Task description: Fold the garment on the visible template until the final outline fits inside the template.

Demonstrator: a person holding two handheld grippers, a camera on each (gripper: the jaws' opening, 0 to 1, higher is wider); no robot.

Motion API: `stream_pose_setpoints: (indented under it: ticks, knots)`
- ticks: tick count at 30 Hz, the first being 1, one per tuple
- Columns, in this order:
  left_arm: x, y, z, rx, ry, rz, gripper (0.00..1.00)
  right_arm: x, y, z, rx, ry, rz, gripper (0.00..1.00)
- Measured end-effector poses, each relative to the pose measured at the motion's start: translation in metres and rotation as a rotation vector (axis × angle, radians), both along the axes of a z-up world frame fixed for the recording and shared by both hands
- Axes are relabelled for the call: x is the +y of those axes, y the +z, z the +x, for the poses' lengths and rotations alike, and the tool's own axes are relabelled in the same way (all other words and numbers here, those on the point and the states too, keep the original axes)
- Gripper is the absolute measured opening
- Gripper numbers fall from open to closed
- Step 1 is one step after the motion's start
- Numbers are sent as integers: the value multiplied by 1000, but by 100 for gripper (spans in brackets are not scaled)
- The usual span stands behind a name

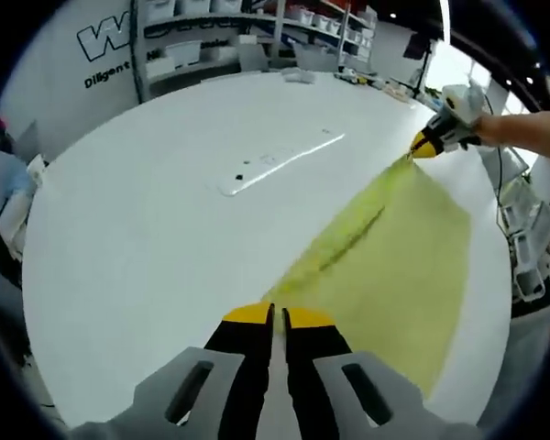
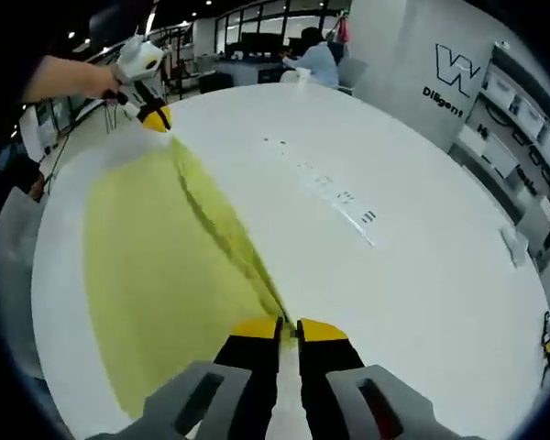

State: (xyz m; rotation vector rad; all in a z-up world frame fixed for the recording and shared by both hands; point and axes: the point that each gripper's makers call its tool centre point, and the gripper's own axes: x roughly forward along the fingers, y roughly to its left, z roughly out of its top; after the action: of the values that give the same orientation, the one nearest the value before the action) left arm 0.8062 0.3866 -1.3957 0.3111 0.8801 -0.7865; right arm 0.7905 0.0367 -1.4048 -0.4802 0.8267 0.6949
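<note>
Left gripper view: a yellow garment (image 1: 385, 247) of thin, matte cloth lies on the white table (image 1: 147, 229), running from lower centre to the upper right of the frame. It is stretched taut into a long wedge, with a raised crease along its left edge and a flat panel spreading to the right. The left gripper (image 1: 278, 318), black jaws with yellow tips, is closed on the near corner. The right gripper (image 1: 423, 147) pinches the far corner at upper right, held by a hand (image 1: 522, 128).

Right gripper view: the same cloth (image 2: 165, 266) fills the left of the frame, its crease ending at the clamped right gripper (image 2: 288, 328). A clear flat template (image 2: 335, 192) with small dark marks lies on the smooth tabletop, apart from the garment.
</note>
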Motion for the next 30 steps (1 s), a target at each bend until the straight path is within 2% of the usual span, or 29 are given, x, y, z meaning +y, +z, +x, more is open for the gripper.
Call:
stream_pose_setpoints:
  ticks: [3,6,8,10,12,14,15,19,21,24,30]
  knots:
    - [13,2,-8,3,24,2,8,-5,5,-4,-22,-20,13,11]
    - [22,3,-23,9,28,-3,8,-7,7,-16,-14,-34,43,11]
    - [23,8,-37,11,28,-38,8,-8,9,-26,-22,-29,62,12]
    - [19,13,-53,9,37,-104,8,-7,10,-38,-23,-32,94,13]
    - [19,14,-72,18,40,-131,9,-4,12,-51,-27,-31,111,14]
    - [20,12,-89,13,43,-133,10,5,11,-68,-16,1,152,13]
    - [19,12,-95,14,62,-158,11,6,12,-70,-21,5,154,13]
    - [17,7,-126,21,89,-205,20,8,9,-99,-20,6,188,17]
    - [14,3,-141,23,83,-205,21,9,8,-111,-17,-2,221,19]
    - [11,-3,-157,23,93,-211,23,10,7,-127,-21,-12,249,19]
    - [7,-22,-176,31,111,-195,25,11,-4,-157,-14,-45,299,22]
